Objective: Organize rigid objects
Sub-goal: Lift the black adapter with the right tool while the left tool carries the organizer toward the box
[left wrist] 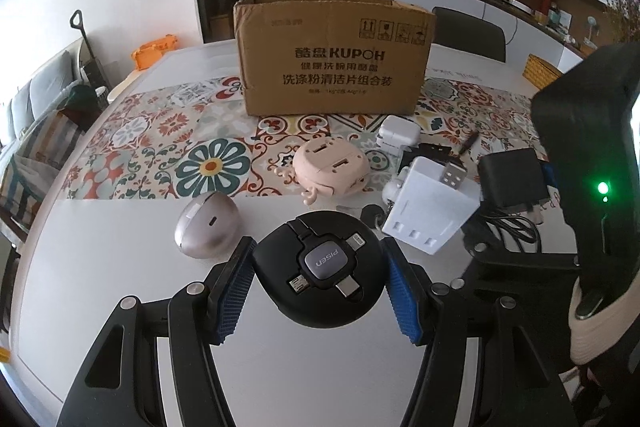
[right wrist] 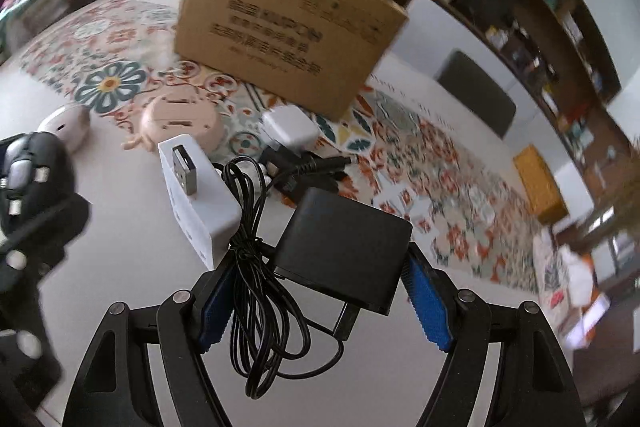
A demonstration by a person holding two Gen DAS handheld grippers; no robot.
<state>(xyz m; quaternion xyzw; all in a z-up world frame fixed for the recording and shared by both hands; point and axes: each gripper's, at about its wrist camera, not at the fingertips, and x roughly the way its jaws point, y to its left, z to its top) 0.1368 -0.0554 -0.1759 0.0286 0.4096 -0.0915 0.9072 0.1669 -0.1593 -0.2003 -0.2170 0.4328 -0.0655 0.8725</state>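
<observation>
Silver earbud case (left wrist: 207, 229) lies farthest left on the white table (left wrist: 120, 267). Beside it, the left gripper (left wrist: 318, 281) clamps the round black Pisen cable reel (left wrist: 318, 267) between its blue pads. Next come the pink charger (left wrist: 330, 167), the white USB hub (right wrist: 196, 195), then the black power adapter (right wrist: 344, 247) with its cord, clamped in the right gripper (right wrist: 320, 303). The cardboard box (left wrist: 334, 57) stands behind.

Black left gripper (left wrist: 320, 279) at bottom of frame: blue ribbed pads (left wrist: 402, 301), silver round screws, triangular cut-outs. Black right gripper (right wrist: 316, 303), same blue pads (right wrist: 428, 311) and silver screws; green lamp on its housing, cream knitted sleeve (left wrist: 588, 335) at right.
</observation>
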